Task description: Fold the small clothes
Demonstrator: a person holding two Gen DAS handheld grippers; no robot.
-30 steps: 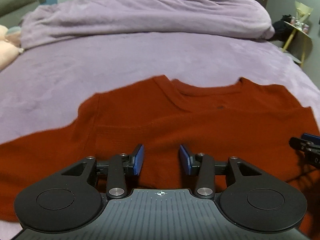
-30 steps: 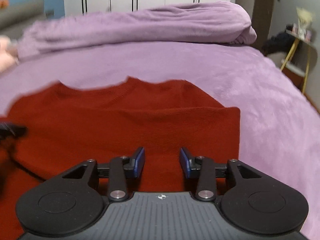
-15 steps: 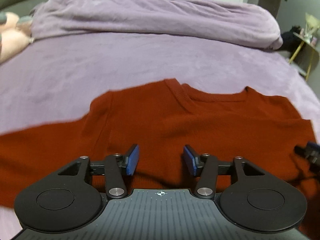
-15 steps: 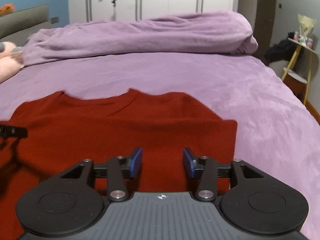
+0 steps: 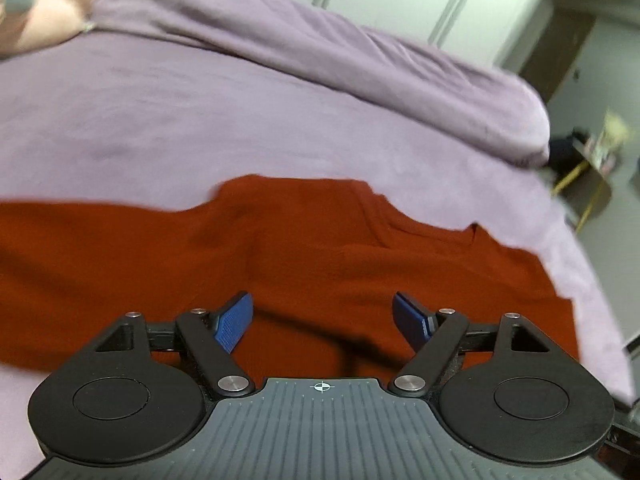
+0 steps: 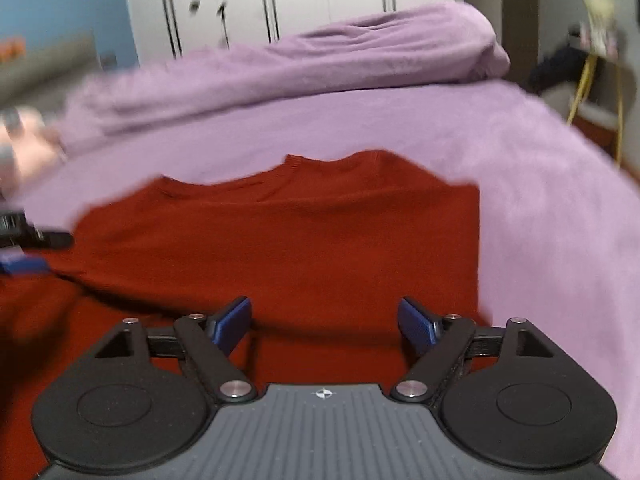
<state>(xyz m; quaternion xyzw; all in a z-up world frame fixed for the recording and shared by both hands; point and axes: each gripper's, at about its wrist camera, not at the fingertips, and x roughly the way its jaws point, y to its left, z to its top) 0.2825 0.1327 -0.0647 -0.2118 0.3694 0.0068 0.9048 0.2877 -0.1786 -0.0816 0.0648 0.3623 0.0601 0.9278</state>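
sweater (image 5: 304,264) lay flat on the bed (image 5: 240,120), a rust-red knit filling the lower middle of both views, its collar toward the far side. in the right wrist view its right side ended in a straight vertical edge, which i judged to be a sleeve or side already folded in. in the left wrist view the other sleeve ran out unfolded toward the left edge of the frame. so i reckoned the fold was partly done: one side in, the left sleeve and the crosswise folds still to do.

left gripper (image 5: 323,322) sat at the bottom of its frame, tilted down over the sweater's body, with the view rolled so the bed sloped from upper left to lower right. its jaws were opening, the blue pads well apart, and nothing was pinched between them; only cloth lay beneath. right gripper (image 6: 324,326) pointed down over the sweater near that straight right edge. its jaws were opening too, pads wide, holding nothing. a bit of the left gripper showed at the left edge of the right wrist view, just above the cloth.

a bunched blanket (image 6: 320,60) lay along the top of both frames, well apart from the sweater. both views were blurred, so i could not tell finer creases.
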